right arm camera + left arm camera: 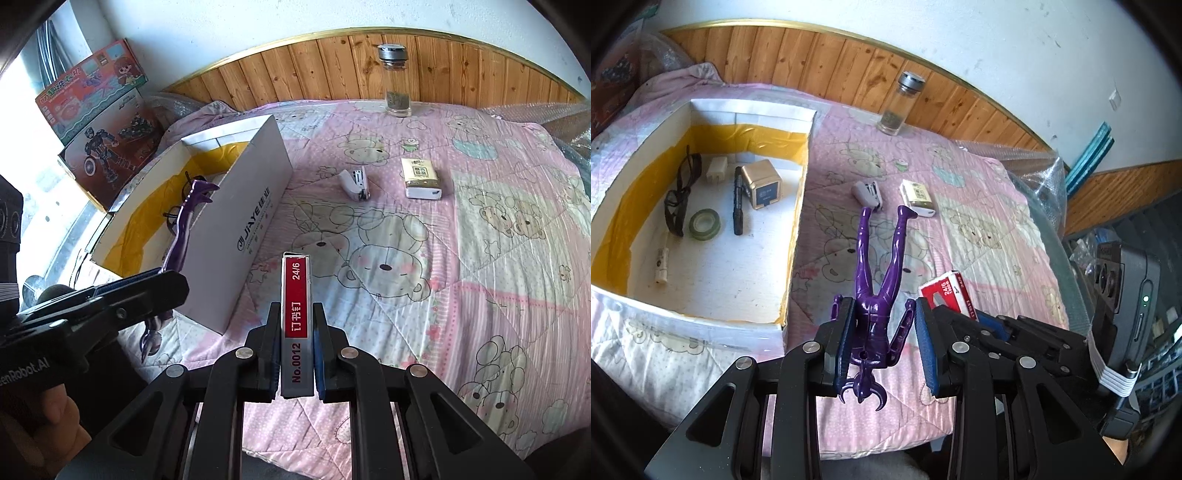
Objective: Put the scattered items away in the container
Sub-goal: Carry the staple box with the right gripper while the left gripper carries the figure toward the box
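Observation:
My left gripper (884,312) is shut on a purple toy figure (875,295), head towards the camera and legs pointing away, held in the air beside the container's near right corner. The container is a white cardboard box (799,206) with yellow tape inside, holding glasses, a tape roll, a pen, a gold cube and a plug. My right gripper (296,308) is shut on a red staple box (296,325), raised above the pink quilt. In the right wrist view the left gripper (147,288) and the figure (181,236) hang by the box wall (251,229).
A grey stapler (356,184) and a white-and-gold pack (421,179) lie on the quilt (461,258). A glass bottle (397,81) stands by the wood-panelled wall. Toy cartons (96,110) are stacked left of the box; bubble wrap (1041,173) lines the right edge.

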A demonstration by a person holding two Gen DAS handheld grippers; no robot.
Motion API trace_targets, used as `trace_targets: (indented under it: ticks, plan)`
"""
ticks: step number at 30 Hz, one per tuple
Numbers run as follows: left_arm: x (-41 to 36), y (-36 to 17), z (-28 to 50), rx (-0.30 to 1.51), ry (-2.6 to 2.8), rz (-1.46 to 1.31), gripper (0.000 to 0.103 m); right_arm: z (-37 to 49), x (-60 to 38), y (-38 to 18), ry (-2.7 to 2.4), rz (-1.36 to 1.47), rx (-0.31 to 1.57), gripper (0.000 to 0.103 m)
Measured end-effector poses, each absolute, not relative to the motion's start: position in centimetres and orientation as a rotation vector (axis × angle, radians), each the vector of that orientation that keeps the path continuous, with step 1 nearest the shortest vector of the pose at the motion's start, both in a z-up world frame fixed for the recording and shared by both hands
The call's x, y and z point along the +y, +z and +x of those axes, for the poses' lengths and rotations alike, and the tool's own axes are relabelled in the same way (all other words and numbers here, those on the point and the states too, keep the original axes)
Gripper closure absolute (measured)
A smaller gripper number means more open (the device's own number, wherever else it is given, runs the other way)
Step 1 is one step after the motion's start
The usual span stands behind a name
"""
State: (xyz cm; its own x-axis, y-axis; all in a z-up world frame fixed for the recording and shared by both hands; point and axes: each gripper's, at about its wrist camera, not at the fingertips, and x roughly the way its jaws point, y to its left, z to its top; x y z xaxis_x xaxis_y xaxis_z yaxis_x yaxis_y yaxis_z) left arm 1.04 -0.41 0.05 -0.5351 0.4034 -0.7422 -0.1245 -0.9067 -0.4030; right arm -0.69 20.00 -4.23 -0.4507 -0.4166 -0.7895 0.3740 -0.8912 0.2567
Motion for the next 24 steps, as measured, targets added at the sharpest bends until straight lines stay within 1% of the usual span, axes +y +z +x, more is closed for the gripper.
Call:
trace_targets:
  ticks: [24]
  plan:
    - [-7.5, 0.5, 0.8, -0.637, 2.505, -1.27, 0.07, 0.0, 13.3, 0.4, -2.258, 1.176, 0.001, 0.087]
